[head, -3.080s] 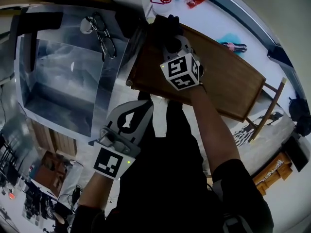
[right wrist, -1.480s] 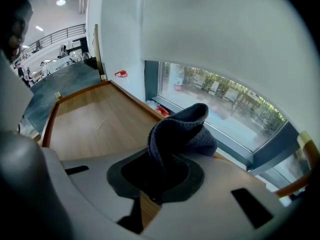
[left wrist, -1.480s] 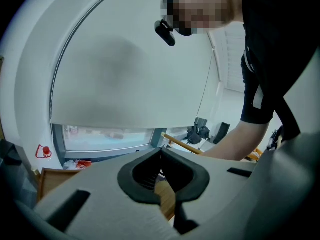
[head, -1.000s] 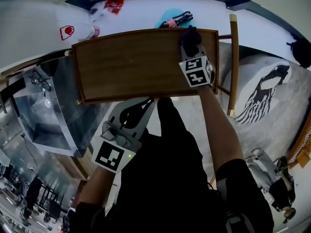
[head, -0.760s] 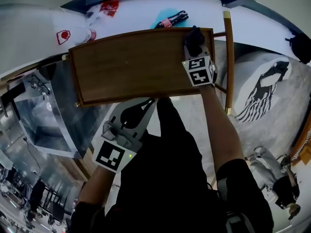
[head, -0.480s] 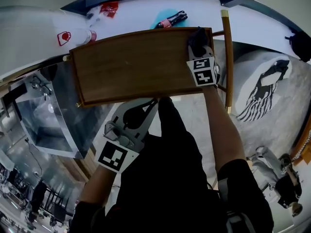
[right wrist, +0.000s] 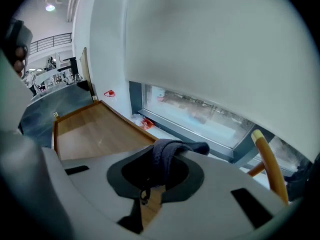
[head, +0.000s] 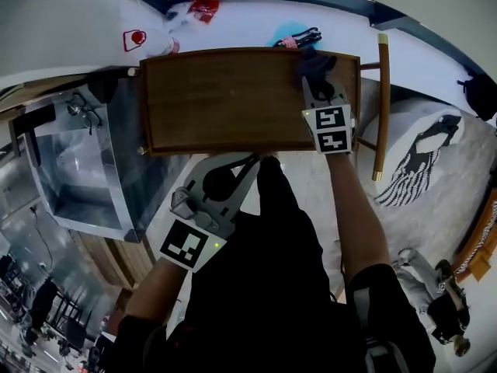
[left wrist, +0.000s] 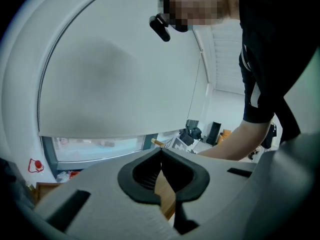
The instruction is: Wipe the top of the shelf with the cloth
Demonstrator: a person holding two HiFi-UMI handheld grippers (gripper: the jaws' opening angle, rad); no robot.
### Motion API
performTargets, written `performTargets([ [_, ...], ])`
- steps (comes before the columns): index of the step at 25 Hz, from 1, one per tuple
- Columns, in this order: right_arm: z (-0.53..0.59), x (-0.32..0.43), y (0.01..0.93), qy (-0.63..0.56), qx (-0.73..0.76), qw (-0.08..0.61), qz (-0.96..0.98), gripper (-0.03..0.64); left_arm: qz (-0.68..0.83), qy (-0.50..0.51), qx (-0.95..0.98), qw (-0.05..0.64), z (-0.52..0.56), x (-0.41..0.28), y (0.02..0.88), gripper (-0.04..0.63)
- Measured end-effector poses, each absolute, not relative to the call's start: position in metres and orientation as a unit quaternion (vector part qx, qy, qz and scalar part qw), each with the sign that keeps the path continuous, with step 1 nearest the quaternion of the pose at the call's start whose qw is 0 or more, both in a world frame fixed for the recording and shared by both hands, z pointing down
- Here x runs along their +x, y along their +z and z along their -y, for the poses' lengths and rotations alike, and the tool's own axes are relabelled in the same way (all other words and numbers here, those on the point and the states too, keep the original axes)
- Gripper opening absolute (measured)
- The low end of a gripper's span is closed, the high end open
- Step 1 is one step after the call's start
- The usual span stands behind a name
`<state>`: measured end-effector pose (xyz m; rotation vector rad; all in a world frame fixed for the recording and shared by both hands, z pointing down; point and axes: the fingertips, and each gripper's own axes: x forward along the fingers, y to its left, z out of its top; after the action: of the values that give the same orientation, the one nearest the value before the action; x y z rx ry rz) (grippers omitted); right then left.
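The brown wooden shelf top (head: 225, 99) with its raised rim lies across the upper middle of the head view. My right gripper (head: 317, 70) is over its far right corner, shut on a dark grey cloth (head: 314, 63) that rests on the wood. In the right gripper view the cloth (right wrist: 167, 156) hangs bunched between the jaws, with the shelf top (right wrist: 95, 131) stretching away to the left. My left gripper (head: 252, 158) hovers just off the shelf's near edge, shut with nothing in it; its tips (left wrist: 161, 151) meet in the left gripper view.
A clear plastic bin (head: 74, 169) with glasses (head: 84, 113) stands left of the shelf. A wooden rod (head: 381, 107) runs along the shelf's right side. A bottle (head: 299, 39), a red wrapper (head: 203, 8) and a red-lidded container (head: 147, 41) lie on the white sill behind.
My right gripper has stayed at the shelf's far right corner with the cloth, drifting slightly toward the near side. The head view has shifted right. The left gripper has barely moved.
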<state>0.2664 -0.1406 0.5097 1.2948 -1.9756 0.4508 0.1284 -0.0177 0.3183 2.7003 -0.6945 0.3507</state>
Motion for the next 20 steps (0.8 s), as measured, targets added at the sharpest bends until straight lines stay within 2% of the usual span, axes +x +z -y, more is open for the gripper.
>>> performTargets([
  [10,0.147,0.089,0.449,0.122,0.421,0.32,0.84,0.038,0.306,0.098,0.933,0.163,0.009,0.025,0.3,0.02],
  [20,0.119,-0.056,0.469,0.095,0.315,0.347,0.878,0.038,0.365,0.078,0.908,0.187,-0.007,-0.067,0.299,0.02],
])
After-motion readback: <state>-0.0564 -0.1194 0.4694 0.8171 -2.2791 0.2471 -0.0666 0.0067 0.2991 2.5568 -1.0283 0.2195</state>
